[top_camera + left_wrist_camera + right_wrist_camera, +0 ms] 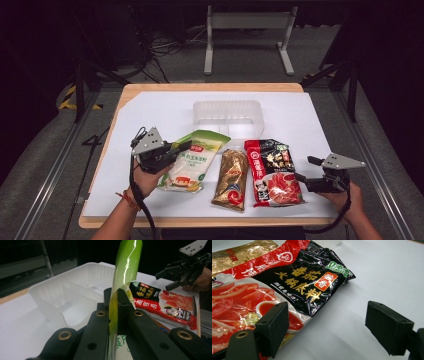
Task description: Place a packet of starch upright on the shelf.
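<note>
Black jaws of the left gripper [113, 315] pinch the green bag [125, 267] by its soft, floppy edge at mid frame, while the right gripper [329, 325] waits with its jaws wide apart.

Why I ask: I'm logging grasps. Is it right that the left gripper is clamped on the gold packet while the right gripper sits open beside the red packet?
Not quite. The left gripper is clamped on the green packet, as the left gripper view shows. The gold packet lies untouched. The right gripper does sit open beside the red packet.
</note>
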Action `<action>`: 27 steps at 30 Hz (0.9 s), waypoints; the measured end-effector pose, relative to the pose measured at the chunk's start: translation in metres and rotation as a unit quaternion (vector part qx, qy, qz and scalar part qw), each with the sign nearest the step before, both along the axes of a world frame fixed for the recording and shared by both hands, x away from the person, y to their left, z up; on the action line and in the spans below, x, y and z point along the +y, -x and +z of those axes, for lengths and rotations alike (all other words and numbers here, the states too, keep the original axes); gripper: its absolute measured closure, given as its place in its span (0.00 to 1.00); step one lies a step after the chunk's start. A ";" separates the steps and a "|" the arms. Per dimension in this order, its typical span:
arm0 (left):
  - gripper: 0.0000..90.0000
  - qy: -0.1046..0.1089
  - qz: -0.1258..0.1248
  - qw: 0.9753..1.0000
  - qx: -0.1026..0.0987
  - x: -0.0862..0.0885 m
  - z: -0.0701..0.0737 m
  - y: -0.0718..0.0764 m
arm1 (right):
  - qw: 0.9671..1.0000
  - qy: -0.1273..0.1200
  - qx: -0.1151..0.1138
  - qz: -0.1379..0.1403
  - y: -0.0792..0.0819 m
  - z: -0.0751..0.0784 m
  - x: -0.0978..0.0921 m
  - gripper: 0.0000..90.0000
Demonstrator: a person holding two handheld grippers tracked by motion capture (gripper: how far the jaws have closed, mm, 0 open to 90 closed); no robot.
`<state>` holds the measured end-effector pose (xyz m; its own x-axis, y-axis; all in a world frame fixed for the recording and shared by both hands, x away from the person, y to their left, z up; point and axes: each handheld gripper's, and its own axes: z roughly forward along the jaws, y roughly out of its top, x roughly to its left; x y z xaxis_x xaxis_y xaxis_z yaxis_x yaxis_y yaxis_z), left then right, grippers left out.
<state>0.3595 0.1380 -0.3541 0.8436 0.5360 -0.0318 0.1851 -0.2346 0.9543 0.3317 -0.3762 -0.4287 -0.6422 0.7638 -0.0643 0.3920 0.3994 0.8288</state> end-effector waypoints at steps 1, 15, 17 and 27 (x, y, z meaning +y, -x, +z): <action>1.00 0.003 -0.001 1.000 -0.004 -0.001 0.002 0.001 | 1.000 0.000 0.000 0.000 0.000 0.000 0.000 0.22; 1.00 0.031 0.024 0.999 -0.026 0.006 0.022 0.001 | 1.000 -0.001 0.003 -0.006 -0.001 -0.001 -0.002 0.22; 1.00 0.041 0.024 0.999 -0.026 0.009 0.025 0.001 | 1.000 -0.002 0.002 -0.006 -0.001 -0.001 -0.002 0.22; 1.00 0.073 0.049 0.996 -0.028 0.000 0.043 -0.014 | 1.000 -0.002 0.001 -0.006 -0.001 0.000 -0.001 0.22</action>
<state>0.3736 0.1376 -0.3107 0.7903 0.6088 -0.0695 0.1459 -0.0768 0.9863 0.3327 -0.3774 -0.4291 -0.6336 0.7713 -0.0605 0.3985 0.3924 0.8290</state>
